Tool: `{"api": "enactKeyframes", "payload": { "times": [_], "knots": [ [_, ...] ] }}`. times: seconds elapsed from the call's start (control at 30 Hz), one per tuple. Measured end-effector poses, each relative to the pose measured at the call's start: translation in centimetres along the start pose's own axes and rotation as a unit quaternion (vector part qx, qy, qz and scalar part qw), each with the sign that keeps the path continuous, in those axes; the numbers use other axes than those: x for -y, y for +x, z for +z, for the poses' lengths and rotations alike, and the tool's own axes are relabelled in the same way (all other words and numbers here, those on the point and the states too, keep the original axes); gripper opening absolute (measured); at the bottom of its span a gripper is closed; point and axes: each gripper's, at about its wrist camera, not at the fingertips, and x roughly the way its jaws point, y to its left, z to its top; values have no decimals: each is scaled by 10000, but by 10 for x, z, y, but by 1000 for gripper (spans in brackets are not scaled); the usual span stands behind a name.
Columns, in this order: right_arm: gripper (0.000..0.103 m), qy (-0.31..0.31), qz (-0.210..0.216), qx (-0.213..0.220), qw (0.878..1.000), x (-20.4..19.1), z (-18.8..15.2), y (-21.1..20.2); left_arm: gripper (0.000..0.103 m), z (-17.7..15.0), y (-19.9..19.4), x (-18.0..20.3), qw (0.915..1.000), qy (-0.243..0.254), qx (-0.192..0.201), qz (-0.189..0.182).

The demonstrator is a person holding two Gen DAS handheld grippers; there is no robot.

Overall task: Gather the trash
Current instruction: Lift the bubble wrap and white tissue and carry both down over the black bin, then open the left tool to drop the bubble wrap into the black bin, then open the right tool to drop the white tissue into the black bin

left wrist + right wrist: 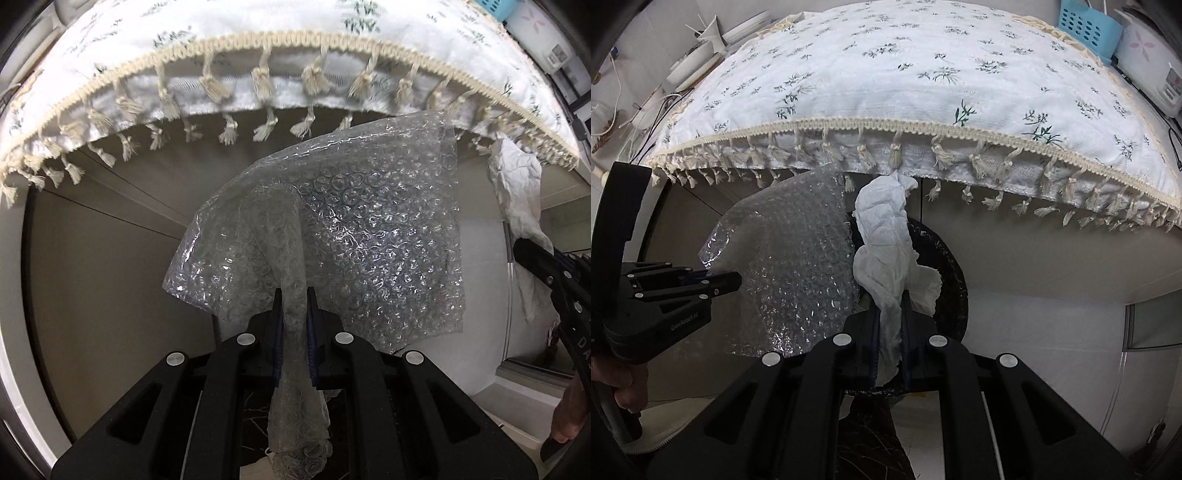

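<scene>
While both pieces of trash hung in the air just below the tasselled edge of the floral cloth (905, 74) on the counter, neither had reached a bin. Furthest left, the left gripper (294, 314) had its fingers pressed together on a gathered fold of the bubble wrap (354, 236), with most of the sheet fanning out loose ahead of them and a tail drooping behind. Just to the right, the right gripper (890, 328) had its fingers pinched on a twisted white paper tissue (886, 251), whose crumpled upper end stood up close to the tassels. Behind the tissue a dark, round, bag-lined opening (945, 266) showed, probably the trash bin. The risk, as I judged it, lay in the slack: the wide free flap of wrap could snag on the fringe or miss the opening and drape over its rim, and the slick film might slip from so narrow a pinch. The thin tissue could tear at the fingers if tugged against the tassels.
</scene>
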Motion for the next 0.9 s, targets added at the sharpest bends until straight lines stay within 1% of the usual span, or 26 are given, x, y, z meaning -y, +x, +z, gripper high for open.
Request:
{"api": "enactKeyframes", "payload": {
  "times": [0.3,0.33,0.37,0.43,0.5,0.57,0.6,0.67,0.7,0.73,0.87,0.9],
  "knots": [
    [8,82,-54,-176,9998,2,-2,13,10,4,19,31,9998,182,-58,5],
    [8,91,-60,-184,9998,2,-2,14,11,8,18,33,9998,195,-28,-10],
    [8,102,-63,-194,9997,3,-3,15,12,4,17,32,9998,206,0,-24],
    [9,134,-51,-213,9997,4,-4,16,17,4,13,31,9998,185,78,-87],
    [9,153,-40,-222,9996,4,-5,18,19,5,7,32,9996,160,188,-133],
    [9,157,-32,-227,9996,3,-5,19,26,6,3,33,9994,144,270,-185],
    [9,157,-25,-230,9996,3,-6,19,31,5,0,33,9992,118,324,-198],
    [9,164,4,-243,9996,1,-5,22,34,7,-6,31,9989,89,390,-253],
    [9,157,8,-248,9996,-1,-4,23,37,7,-9,31,9988,71,419,-260],
    [9,140,14,-259,9996,-4,-4,25,42,7,-12,28,9986,42,450,-267],
    [9,85,56,-302,9995,-13,-2,32,56,5,-26,13,9982,-83,515,-284],
    [9,74,69,-309,9995,-16,-1,34,63,5,-30,11,9981,-117,553,-258]
  ]
}}
